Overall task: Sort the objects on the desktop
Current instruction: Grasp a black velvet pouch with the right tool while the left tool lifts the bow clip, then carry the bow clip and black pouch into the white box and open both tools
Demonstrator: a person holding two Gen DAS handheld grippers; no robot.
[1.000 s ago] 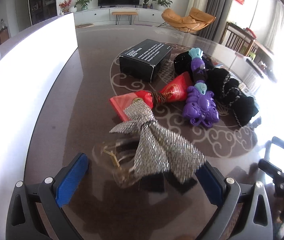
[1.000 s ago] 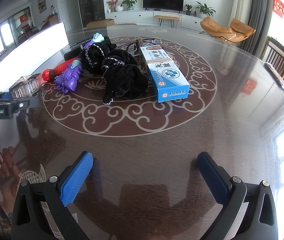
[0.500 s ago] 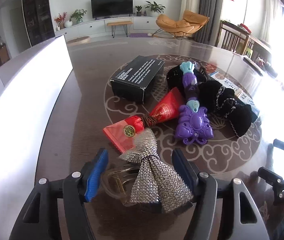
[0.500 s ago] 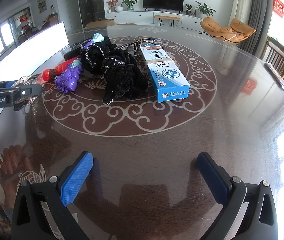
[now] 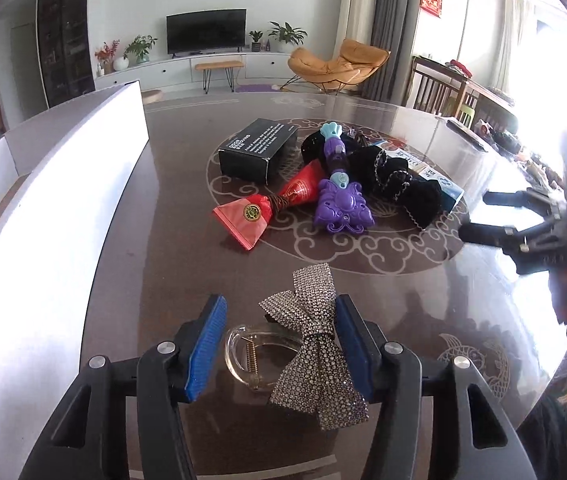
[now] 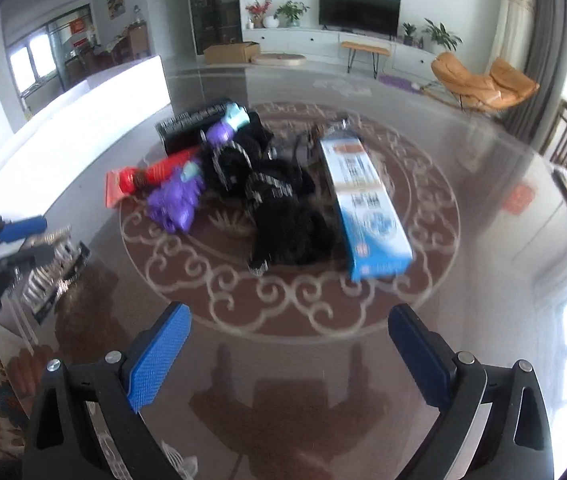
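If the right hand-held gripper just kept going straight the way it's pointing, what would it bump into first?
Probably the bare glossy table top itself: the right hand-held gripper, jaws wide and empty, tilts downward at it. If it skimmed above the surface, the black fabric bundle seems next in line, though depth is hard to judge.

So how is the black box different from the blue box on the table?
The black box is dark with white writing on top; the blue box is blue and white with a round emblem. The black box looks shorter and chunkier, the blue box longer and slimmer. The black box sits left of the black fluffy pile, the blue box on its right. Both lie flat on the table, closed.
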